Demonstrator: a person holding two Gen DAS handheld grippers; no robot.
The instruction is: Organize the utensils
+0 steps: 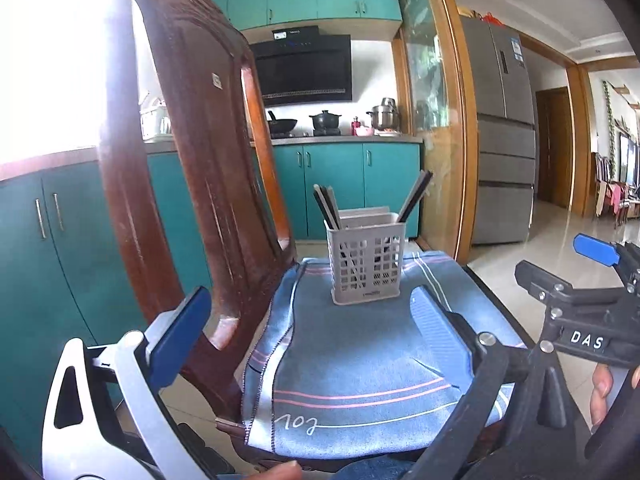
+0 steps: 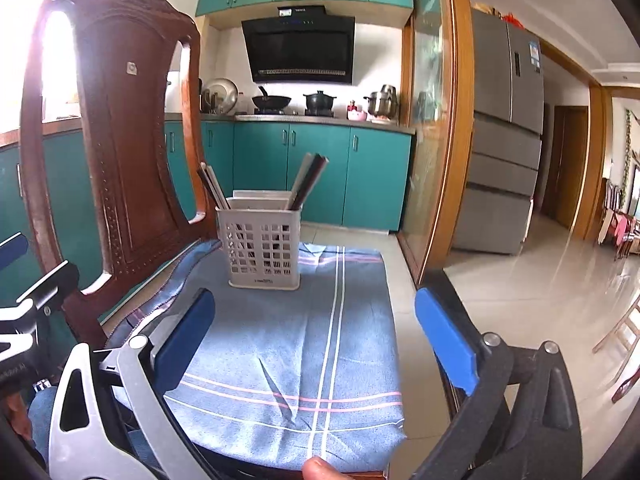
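Note:
A grey slotted utensil holder [image 1: 366, 262] stands upright on a blue striped cloth [image 1: 360, 364] that covers a chair seat. Dark and pale chopsticks [image 1: 326, 206] lean out of its left and right sides. The holder also shows in the right wrist view [image 2: 264, 246], with chopsticks [image 2: 308, 180] in it. My left gripper [image 1: 312, 344] is open and empty, short of the holder. My right gripper [image 2: 316, 336] is open and empty over the cloth [image 2: 304, 344]. The right gripper's body also shows at the right edge of the left wrist view [image 1: 580, 312].
A dark wooden chair back [image 1: 188, 152] rises close on the left, beside the holder. Teal cabinets [image 2: 320, 168], a stove with pots [image 2: 316, 102] and a range hood stand behind. A glass sliding door [image 2: 432, 120] and a grey fridge [image 2: 504, 132] are on the right, with tiled floor beyond.

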